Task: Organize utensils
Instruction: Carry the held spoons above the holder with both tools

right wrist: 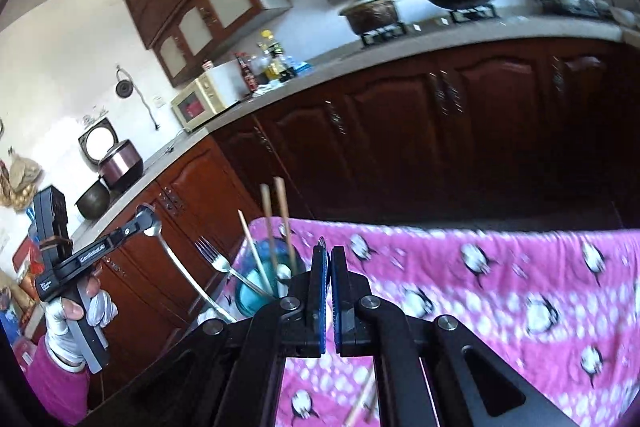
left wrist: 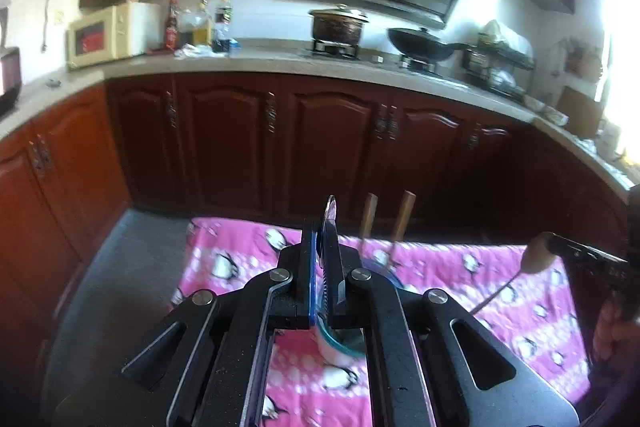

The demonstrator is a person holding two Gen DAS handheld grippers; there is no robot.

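Note:
My left gripper (left wrist: 323, 243) is shut on a metal spoon (left wrist: 330, 215), bowl end up; from the right wrist view the left gripper (right wrist: 144, 223) holds that spoon (right wrist: 176, 263) slanting down toward a blue cup (right wrist: 256, 291). The cup (left wrist: 348, 343) stands on the pink penguin cloth (left wrist: 460, 291) and holds a fork (right wrist: 216, 259), chopsticks (right wrist: 276, 223) and wooden-handled utensils (left wrist: 402, 219). My right gripper (right wrist: 329, 251) is shut and empty, just right of the cup. In the left wrist view the right gripper (left wrist: 540, 255) is at the right edge.
Dark red cabinets (left wrist: 240, 139) and a grey counter (left wrist: 280, 61) lie behind the table. A microwave (left wrist: 108, 35), bottles (left wrist: 200, 25), a pot (left wrist: 338, 25) and a wok (left wrist: 420, 45) stand on it. A loose wooden stick (right wrist: 362, 405) lies on the cloth (right wrist: 500, 287).

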